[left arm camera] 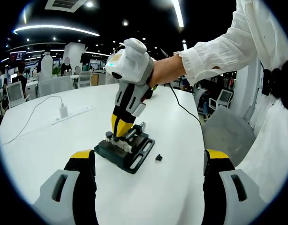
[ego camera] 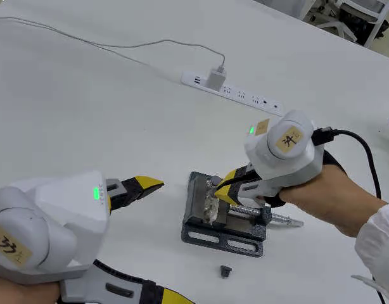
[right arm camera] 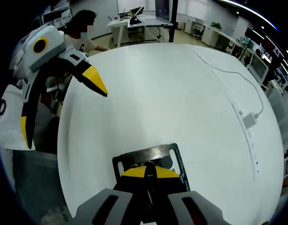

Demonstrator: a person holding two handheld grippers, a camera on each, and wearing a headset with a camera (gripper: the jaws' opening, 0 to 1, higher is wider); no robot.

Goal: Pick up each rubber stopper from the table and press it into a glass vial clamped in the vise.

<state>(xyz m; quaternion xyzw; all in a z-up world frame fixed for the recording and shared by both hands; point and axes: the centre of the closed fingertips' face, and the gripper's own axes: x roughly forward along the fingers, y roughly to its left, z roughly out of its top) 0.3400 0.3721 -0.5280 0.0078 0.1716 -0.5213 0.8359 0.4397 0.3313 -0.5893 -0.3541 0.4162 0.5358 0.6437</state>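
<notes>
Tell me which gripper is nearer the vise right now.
Right. The right gripper has its tips atop the vise; the left gripper hangs open off to one side, apart from it.

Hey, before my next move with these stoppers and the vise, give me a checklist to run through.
1. Right gripper at the vise: ok, tips down over the clamped vial.
2. Right jaws shut: ok; anything held between them: cannot tell.
3. Vial upright in the vise: cannot tell, the tips cover it.
4. Left gripper open, apart from the vise: ok.
5. Loose stopper on the table beside the vise, unobstructed: ok.
</notes>
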